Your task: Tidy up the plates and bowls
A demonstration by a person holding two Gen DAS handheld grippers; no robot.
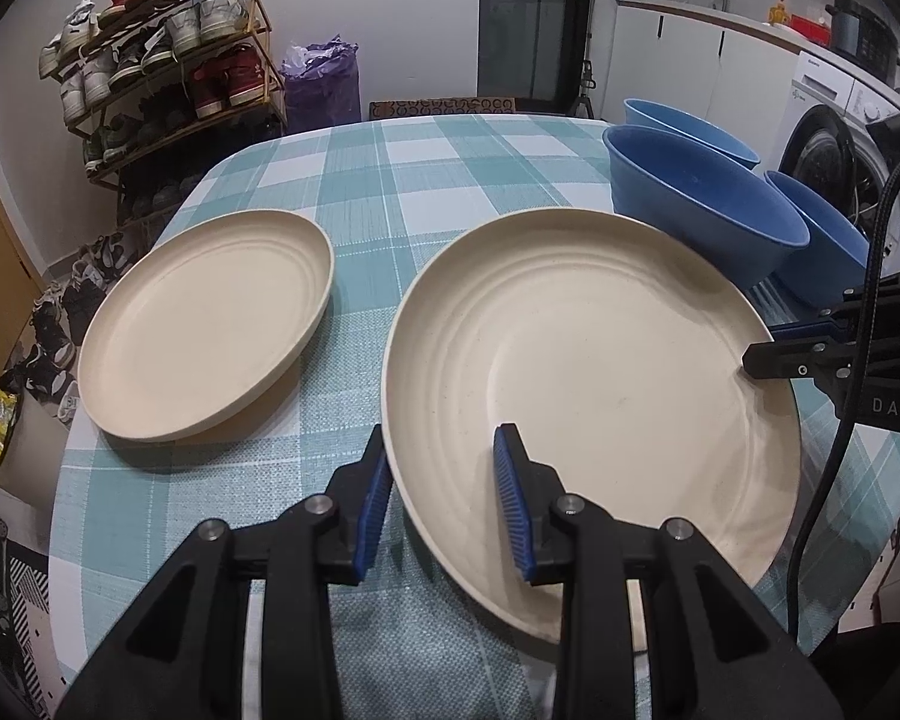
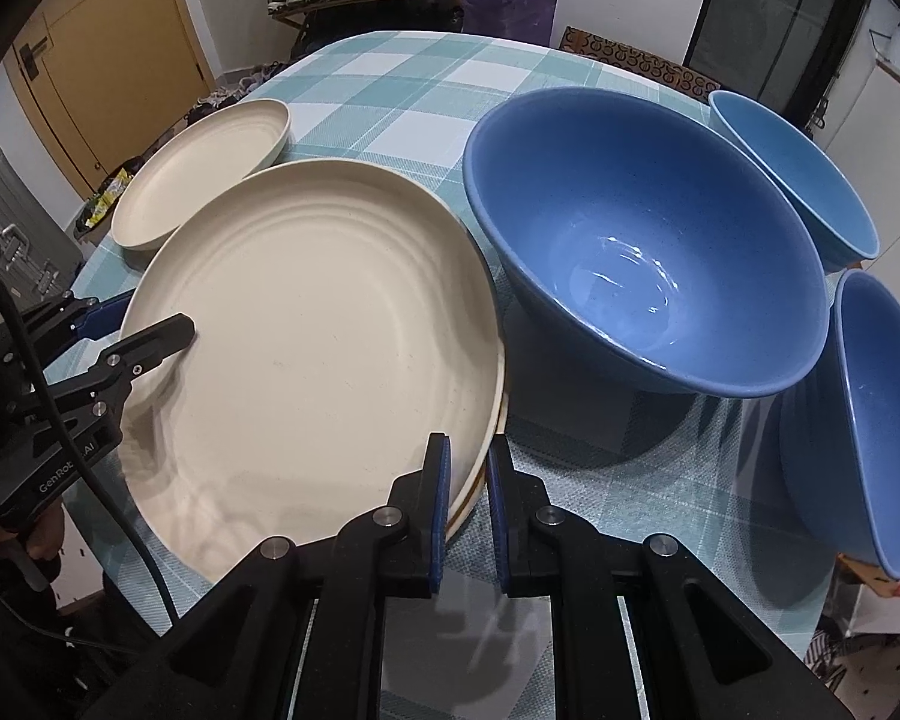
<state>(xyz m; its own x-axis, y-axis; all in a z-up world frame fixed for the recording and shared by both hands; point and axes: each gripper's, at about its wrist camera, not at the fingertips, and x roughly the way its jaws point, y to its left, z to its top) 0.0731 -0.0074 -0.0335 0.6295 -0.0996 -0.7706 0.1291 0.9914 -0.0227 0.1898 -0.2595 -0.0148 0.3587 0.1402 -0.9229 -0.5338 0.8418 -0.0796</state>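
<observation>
A large cream plate [image 1: 600,360] [image 2: 306,330] lies near the front of the checked table; in the right wrist view a second cream rim [image 2: 499,414] shows just under it. My left gripper [image 1: 443,441] [image 2: 150,313] straddles its near-left rim, one pad outside and one on the inner wall, closed on it. My right gripper [image 2: 467,445] [image 1: 774,343] is shut on the opposite rim. A smaller cream plate [image 1: 210,324] [image 2: 204,174] sits apart to the left. Three blue bowls [image 1: 702,210] [image 2: 642,240] stand to the right of the plates.
The second bowl [image 2: 792,168] and third bowl [image 2: 882,420] crowd the table's right edge. A shoe rack [image 1: 168,60] and a purple bag [image 1: 321,84] stand beyond the far edge, a washing machine [image 1: 834,138] at the right. A hand [image 2: 6,534] holds the left gripper.
</observation>
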